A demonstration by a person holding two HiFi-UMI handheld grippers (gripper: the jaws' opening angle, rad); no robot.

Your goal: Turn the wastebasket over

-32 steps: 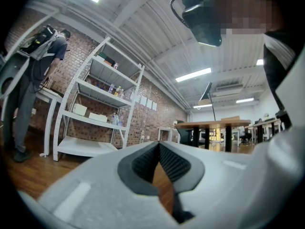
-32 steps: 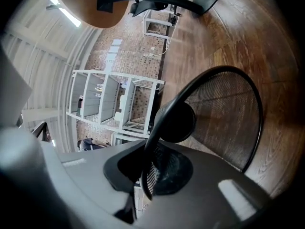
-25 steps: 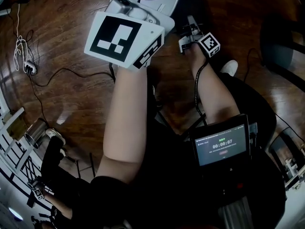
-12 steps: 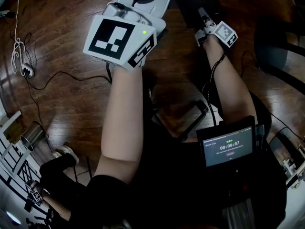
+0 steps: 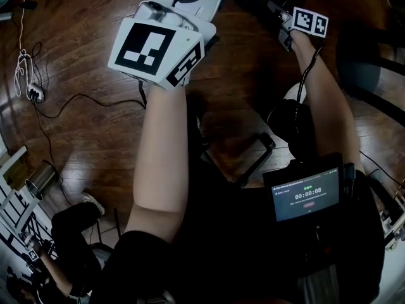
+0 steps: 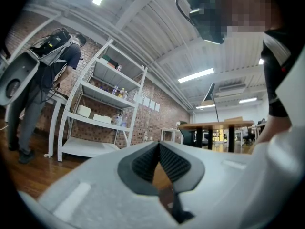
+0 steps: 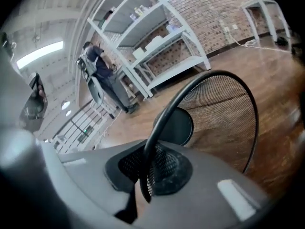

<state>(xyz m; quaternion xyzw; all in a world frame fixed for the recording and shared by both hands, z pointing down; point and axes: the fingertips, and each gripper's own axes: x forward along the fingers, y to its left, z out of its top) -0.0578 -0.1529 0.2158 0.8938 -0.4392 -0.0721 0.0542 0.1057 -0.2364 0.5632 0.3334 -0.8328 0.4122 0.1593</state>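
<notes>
Wooden floor (image 5: 82,138), beneath both arms. Black mesh wastebasket (image 7: 224,113), tipped with its open mouth toward the right gripper (image 7: 145,173) — the rim is pinched between that gripper's fingers. Left gripper (image 6: 159,171) — fingers together, with nothing between them, pointing level toward the shelving (image 6: 102,109).

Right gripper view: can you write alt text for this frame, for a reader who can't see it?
The right gripper is clamped on the rim of a black mesh wastebasket, tipped so the camera looks into its open mouth at the solid round bottom. Behind are a wooden floor, white shelving against a brick wall, and a standing person.
</notes>
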